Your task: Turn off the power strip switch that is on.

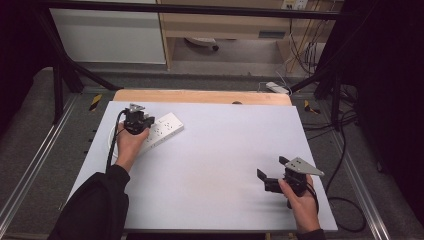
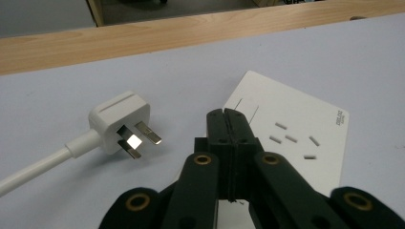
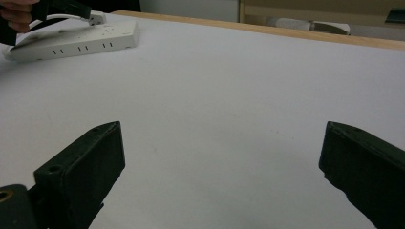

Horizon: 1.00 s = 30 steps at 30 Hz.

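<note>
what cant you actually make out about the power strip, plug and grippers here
- Power strip, left gripper view: near end hidden behind the shut left gripper; brand print too small to read.
- Plug: its cable is cut off by the left edge.
- High view: plug hidden by the left hand.
- Right gripper, right gripper view: open, jaws cut off by the bottom edge.

A: Where's the white power strip (image 2: pixel 291 129)?
B: Flat on the table, sockets up, right under the left fingers (image 2: pixel 228 125) and stretching beyond them.
A: And its plug (image 2: pixel 122 123)?
B: On its side just left of those fingers, three prongs bare, white cord trailing away.
</note>
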Motion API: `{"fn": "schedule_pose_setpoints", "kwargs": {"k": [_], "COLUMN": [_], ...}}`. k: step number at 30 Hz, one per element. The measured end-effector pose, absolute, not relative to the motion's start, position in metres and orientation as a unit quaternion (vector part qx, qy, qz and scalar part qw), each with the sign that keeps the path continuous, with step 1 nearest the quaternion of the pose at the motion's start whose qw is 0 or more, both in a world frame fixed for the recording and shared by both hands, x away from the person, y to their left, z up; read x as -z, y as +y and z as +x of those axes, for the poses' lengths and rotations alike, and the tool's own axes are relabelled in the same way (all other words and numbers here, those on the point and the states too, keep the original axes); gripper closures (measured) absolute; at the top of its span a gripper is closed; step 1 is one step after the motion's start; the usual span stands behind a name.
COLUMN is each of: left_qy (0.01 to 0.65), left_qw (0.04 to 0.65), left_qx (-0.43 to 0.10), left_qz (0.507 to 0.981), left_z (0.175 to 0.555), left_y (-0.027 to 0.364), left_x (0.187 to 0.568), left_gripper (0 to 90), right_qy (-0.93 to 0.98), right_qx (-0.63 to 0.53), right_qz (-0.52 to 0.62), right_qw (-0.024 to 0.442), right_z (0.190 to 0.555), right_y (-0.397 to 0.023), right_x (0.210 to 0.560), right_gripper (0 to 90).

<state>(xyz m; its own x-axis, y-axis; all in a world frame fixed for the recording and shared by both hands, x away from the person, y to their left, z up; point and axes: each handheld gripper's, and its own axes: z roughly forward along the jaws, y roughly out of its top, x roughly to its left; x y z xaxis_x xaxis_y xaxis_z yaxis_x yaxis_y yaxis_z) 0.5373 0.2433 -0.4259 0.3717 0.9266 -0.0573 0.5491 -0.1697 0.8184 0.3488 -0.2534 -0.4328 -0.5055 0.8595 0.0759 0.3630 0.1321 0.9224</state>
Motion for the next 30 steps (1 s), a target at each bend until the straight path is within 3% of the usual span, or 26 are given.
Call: {"fn": "schedule_pose_setpoints", "kwargs": {"k": [30], "left_qy": [0.515], "left_qw": [0.373], "left_qx": [-0.229], "left_qz": [0.737], "left_z": [0.5453], "left_y": [0.2369], "left_x": [0.431], "left_gripper": [90.0], "right_qy": [0.709], "right_qx": [-0.502], "right_qz": [0.43], "right_qw": [0.246], "right_z": [0.3489], "right_y": [-0.2535], "right_x": [0.4328], "right_gripper": [2.0]}}
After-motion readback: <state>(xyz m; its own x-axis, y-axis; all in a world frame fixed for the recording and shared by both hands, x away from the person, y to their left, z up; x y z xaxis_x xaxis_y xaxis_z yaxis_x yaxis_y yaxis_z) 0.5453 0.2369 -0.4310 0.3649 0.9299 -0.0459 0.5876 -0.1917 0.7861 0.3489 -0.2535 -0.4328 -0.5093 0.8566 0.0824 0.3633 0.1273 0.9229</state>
